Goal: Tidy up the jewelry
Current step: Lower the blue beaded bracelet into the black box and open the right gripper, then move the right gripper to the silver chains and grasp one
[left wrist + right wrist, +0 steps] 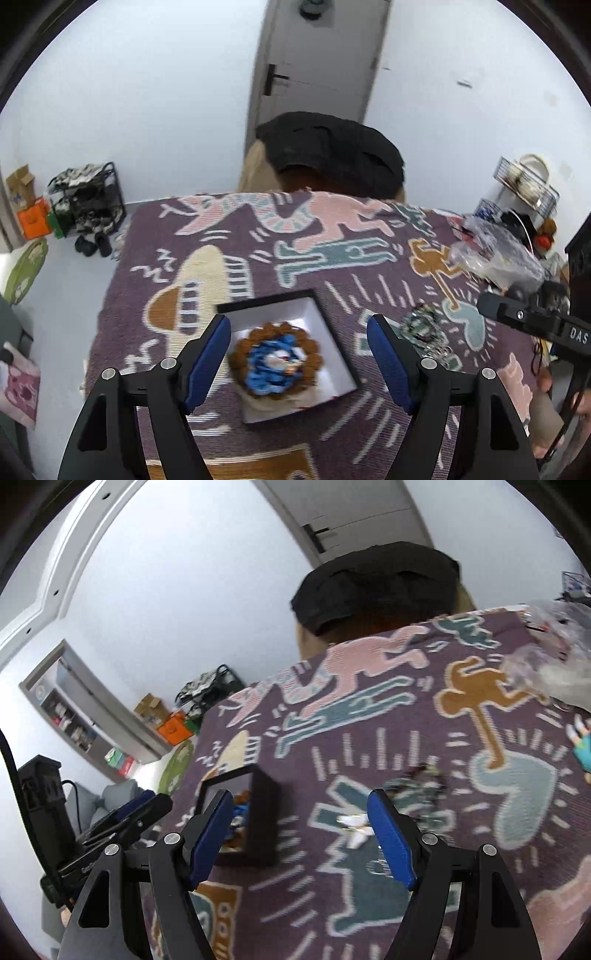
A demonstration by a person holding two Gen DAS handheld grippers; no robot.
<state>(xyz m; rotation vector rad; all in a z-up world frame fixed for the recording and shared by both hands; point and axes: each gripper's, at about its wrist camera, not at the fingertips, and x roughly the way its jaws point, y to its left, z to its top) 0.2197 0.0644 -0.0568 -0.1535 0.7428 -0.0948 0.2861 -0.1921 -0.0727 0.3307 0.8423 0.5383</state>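
A black box with a white inside (314,314) sits on the patterned purple cloth (258,229). In it lie a brown bead bracelet (314,350) and a blue bead piece (273,373). My left gripper (299,365) is open and empty, hovering over the box. A loose pile of dark jewelry (424,325) lies right of the box. In the right wrist view the box (262,812) is at left, the pile (417,786) is ahead, and small white pieces (354,827) lie between the fingers. My right gripper (299,845) is open and empty above them.
A clear plastic bag (491,254) lies at the cloth's far right corner, with a wire basket (528,184) behind it. A chair with a black garment (332,151) stands past the far edge. A black rack (88,199) and orange box (35,221) stand on the floor at left.
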